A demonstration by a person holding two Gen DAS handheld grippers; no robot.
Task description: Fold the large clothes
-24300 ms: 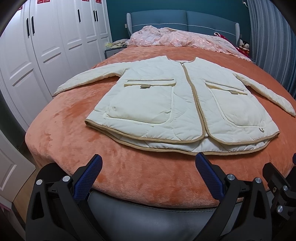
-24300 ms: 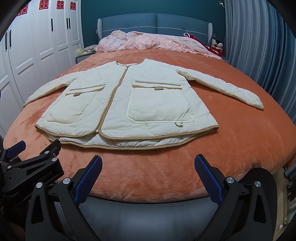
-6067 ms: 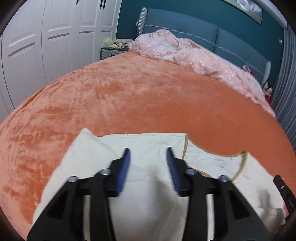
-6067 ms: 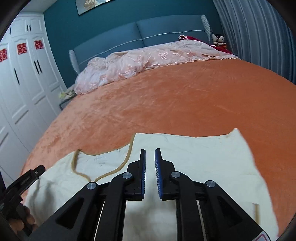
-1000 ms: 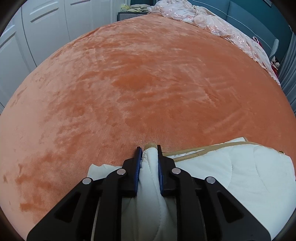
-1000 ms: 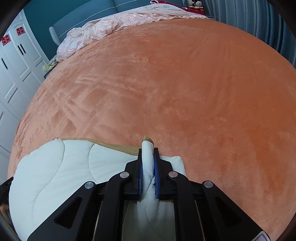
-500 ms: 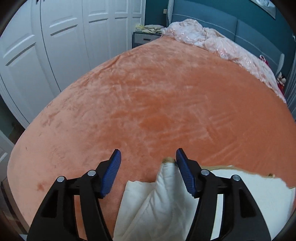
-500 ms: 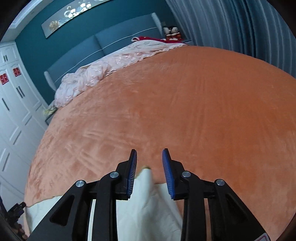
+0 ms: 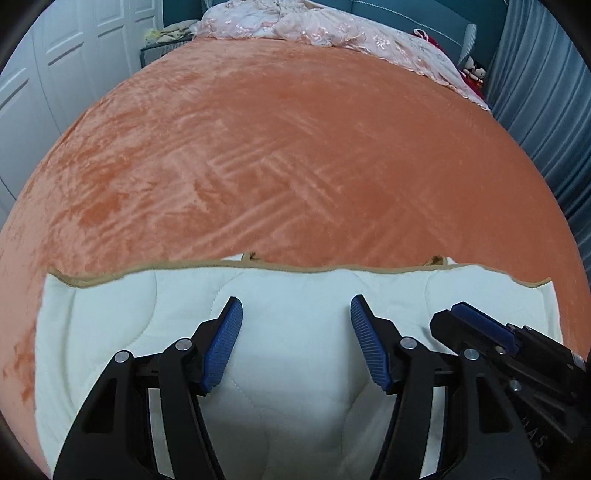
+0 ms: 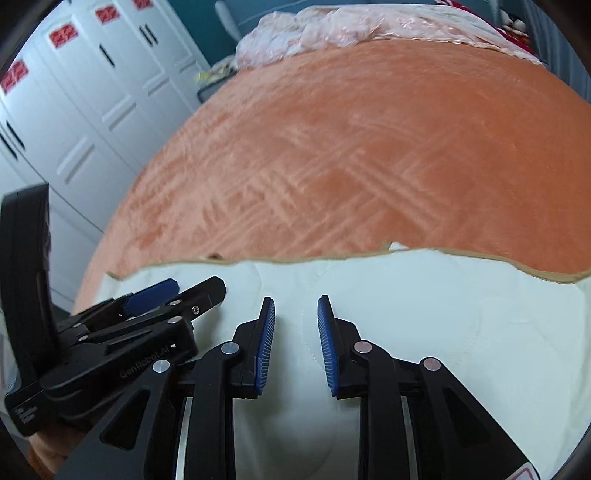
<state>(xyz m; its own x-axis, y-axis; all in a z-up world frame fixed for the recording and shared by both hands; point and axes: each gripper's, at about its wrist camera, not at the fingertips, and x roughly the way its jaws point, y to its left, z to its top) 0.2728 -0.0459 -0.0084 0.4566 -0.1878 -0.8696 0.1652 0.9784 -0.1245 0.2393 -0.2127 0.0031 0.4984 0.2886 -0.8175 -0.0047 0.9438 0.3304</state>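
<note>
The left gripper (image 9: pixel 295 343) had its fingers (image 9: pixel 223 345) spread wide over the jacket (image 9: pixel 147 332), holding nothing. The right gripper (image 10: pixel 295 343), just beside it, had been closing to a narrow gap, its fingers (image 10: pixel 266 347) also bare of cloth. The folded jacket lay flat at the near end of the bed (image 9: pixel 295 147), tan hem on the far side. To finish well, I judged, both should lift clear without snagging, then smooth the top layer. No containers showed anywhere.

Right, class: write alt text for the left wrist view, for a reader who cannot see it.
A folded cream quilted jacket with tan trim lies on an orange bedspread. The left gripper hangs open above it, holding nothing, with the right gripper beside it. A pink quilt is bunched at the headboard.
</note>
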